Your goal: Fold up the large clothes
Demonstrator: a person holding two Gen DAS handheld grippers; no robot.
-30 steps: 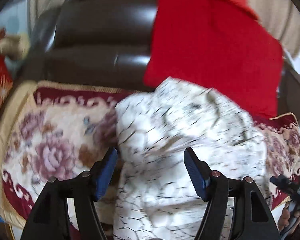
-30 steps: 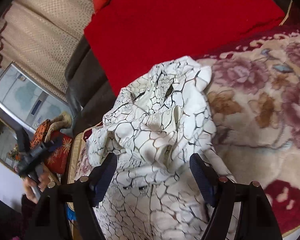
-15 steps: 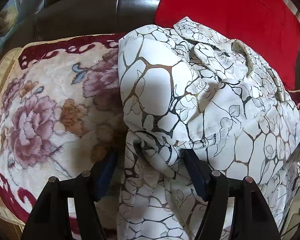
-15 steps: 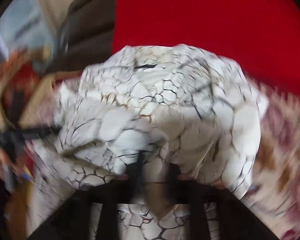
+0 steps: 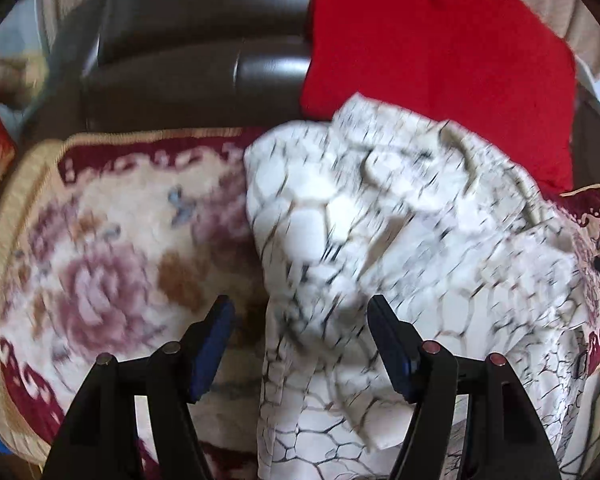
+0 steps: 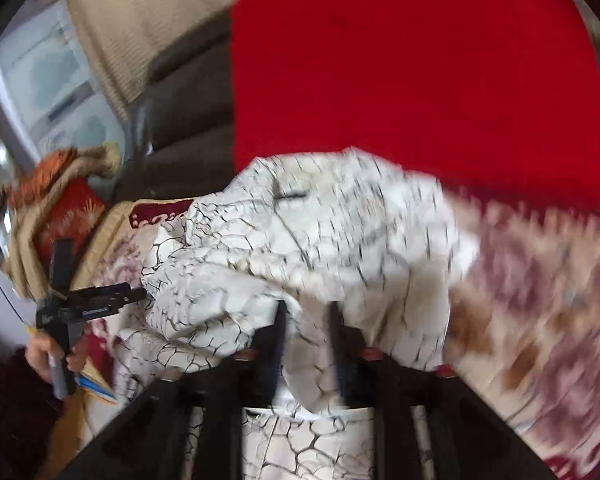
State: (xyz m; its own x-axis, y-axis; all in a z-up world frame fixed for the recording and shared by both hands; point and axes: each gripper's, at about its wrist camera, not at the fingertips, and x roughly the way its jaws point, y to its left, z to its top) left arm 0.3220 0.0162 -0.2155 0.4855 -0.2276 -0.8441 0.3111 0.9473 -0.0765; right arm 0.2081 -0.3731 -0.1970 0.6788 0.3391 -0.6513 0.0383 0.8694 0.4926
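Sofa [image 5: 204, 40] of dark brown leather fills the far side, its seat covered by a plush floral blanket [image 5: 100, 264] in cream, pink and maroon with a gold border. A red cushion [image 5: 440, 64] leans on the backrest at far right. On the blanket, right of centre and touching the cushion's lower edge, lies the task's garment [image 5: 380, 220], white with a dark crackle print, bunched in a loose heap and spilling toward the near edge. The left gripper [image 5: 300, 332] hangs over its near left part, jaws wide, cloth between them but not pinched. In the blurred right wrist view the right gripper [image 6: 306, 332] has a fold of the garment [image 6: 300, 240] between narrow jaws that are opening. Beige curtains [image 6: 140, 20] and a pale window [image 6: 48, 76] stand behind the sofa. At near left a hand [image 6: 52, 354] grips the other tool's handle
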